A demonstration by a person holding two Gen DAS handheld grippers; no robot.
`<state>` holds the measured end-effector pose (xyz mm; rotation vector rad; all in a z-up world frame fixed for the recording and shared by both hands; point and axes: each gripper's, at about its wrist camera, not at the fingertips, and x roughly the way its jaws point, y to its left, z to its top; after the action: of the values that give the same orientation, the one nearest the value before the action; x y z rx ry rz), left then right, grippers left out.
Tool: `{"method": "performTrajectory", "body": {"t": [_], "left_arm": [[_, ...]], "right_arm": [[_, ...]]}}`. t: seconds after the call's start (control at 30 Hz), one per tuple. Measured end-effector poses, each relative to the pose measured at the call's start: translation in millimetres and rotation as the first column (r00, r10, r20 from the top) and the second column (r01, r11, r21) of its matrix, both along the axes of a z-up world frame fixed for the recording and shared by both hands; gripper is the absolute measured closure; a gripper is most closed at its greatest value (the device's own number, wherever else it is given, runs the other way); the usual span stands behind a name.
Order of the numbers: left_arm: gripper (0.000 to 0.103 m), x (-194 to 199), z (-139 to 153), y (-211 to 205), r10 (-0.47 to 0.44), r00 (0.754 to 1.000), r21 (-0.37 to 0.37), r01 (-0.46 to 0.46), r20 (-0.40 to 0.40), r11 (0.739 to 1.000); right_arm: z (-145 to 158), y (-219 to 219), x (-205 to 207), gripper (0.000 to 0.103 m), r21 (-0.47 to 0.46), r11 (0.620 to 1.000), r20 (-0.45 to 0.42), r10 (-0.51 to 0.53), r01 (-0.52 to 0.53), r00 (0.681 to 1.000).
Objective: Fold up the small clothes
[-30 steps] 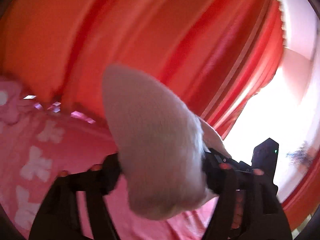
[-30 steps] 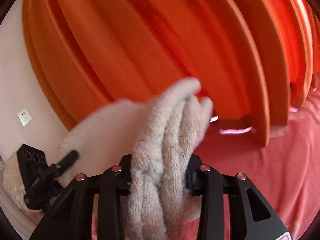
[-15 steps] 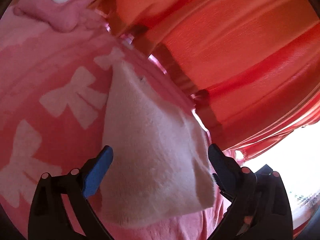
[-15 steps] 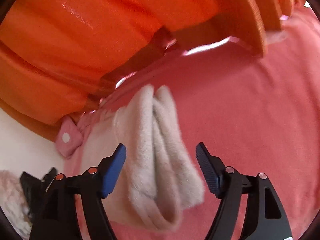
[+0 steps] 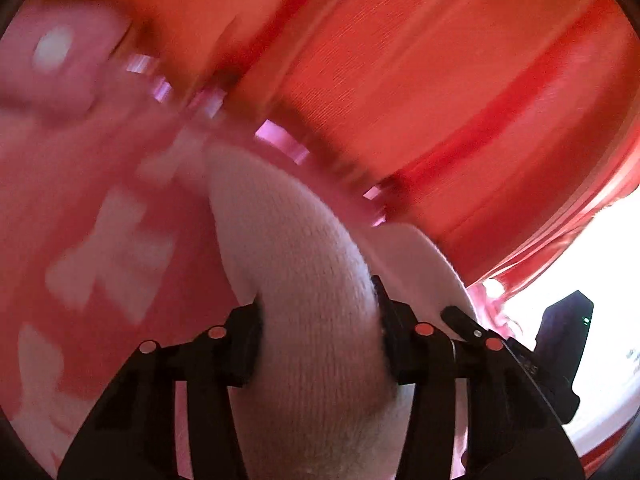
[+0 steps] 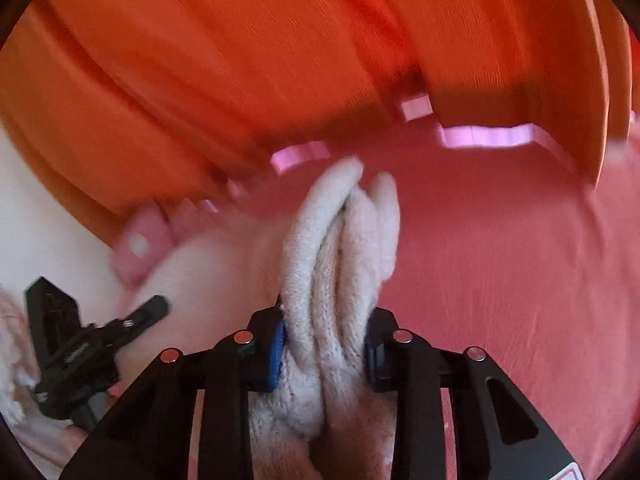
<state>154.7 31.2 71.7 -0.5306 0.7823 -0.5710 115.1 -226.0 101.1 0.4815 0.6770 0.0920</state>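
A small cream knitted garment (image 5: 304,280) is held between both grippers above a pink bedsheet (image 5: 80,208). My left gripper (image 5: 320,336) is shut on one edge of it, the cloth bulging up between the fingers. My right gripper (image 6: 324,344) is shut on a bunched, folded edge of the same garment (image 6: 340,240). The other gripper shows at the left of the right wrist view (image 6: 80,340) and at the right of the left wrist view (image 5: 560,344). Both views are motion-blurred.
Orange-red curtains (image 6: 240,60) hang behind the bed's far edge. The pink sheet has white bow prints (image 5: 108,256), and a pink pillow corner with a white dot (image 5: 52,48) lies at the far left. A bright window (image 5: 608,280) is at the right.
Half a second ago both grippers stood open with the garment lying on the sheet. Now both are shut on it again and it is lifted off the sheet.
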Motion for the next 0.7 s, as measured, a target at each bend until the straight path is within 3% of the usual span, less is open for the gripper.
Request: {"method": "performTrajectory", "body": {"t": [0.07, 0.1, 0.17, 0.2, 0.23, 0.27, 0.3, 0.4, 0.47, 0.53, 0.6, 0.7], "left_arm": [[0.056, -1, 9, -1, -0.014, 0.999, -0.017, 0.015, 0.031, 1.0], [0.054, -1, 6, -3, -0.012, 0.999, 0.007, 0.012, 0.029, 1.0], [0.05, 4, -12, -10, 0.002, 1.0, 0.098, -0.002, -0.007, 0.995], [0.051, 6, -30, -13, 0.03, 0.998, 0.181, -0.021, -0.05, 0.983], [0.054, 8, -40, -15, 0.055, 0.996, 0.233, -0.036, -0.076, 0.972], [0.053, 7, -46, -14, 0.069, 0.994, 0.256, -0.046, -0.082, 0.966], [0.053, 3, -42, -12, 0.077, 0.995, 0.248, -0.058, -0.069, 0.967], [0.051, -13, -11, -9, 0.087, 0.996, 0.251, -0.085, 0.005, 0.964], [0.045, -25, -2, -12, 0.086, 0.995, 0.297, -0.096, 0.045, 0.95], [0.045, -28, -12, -21, 0.074, 0.997, 0.373, -0.075, 0.017, 0.925], [0.043, -21, -28, -30, 0.077, 0.997, 0.443, -0.055, -0.031, 0.895], [0.043, -20, -29, -31, 0.094, 0.995, 0.43, -0.071, -0.032, 0.9]], "right_arm": [[6, -7, -6, 0.072, -0.016, 1.0, 0.034, -0.026, 0.026, 0.999], [-5, -15, 0, 0.067, -0.007, 0.999, -0.004, -0.044, 0.044, 0.999], [-44, -29, 19, 0.061, 0.034, 0.998, -0.154, -0.048, 0.054, 0.987], [-75, -40, 28, 0.062, 0.042, 0.994, -0.286, -0.088, 0.104, 0.954], [-84, -46, 27, 0.063, 0.06, 0.99, -0.314, -0.102, 0.127, 0.944], [-81, -52, 21, 0.063, 0.127, 0.982, -0.287, -0.101, 0.142, 0.952], [-68, -52, 17, 0.065, 0.118, 0.982, -0.279, -0.109, 0.146, 0.954], [-9, -31, -10, 0.065, -0.054, 0.991, -0.108, -0.13, 0.124, 0.986], [1, -16, -21, 0.065, -0.108, 0.992, -0.076, -0.08, 0.072, 0.994], [-26, -1, -14, 0.065, -0.158, 0.987, -0.202, -0.034, 0.002, 0.979], [-70, 7, 2, 0.066, -0.233, 0.971, -0.403, -0.051, -0.049, 0.914], [-47, 12, -9, 0.068, -0.278, 0.96, -0.324, -0.07, -0.024, 0.943]]}}
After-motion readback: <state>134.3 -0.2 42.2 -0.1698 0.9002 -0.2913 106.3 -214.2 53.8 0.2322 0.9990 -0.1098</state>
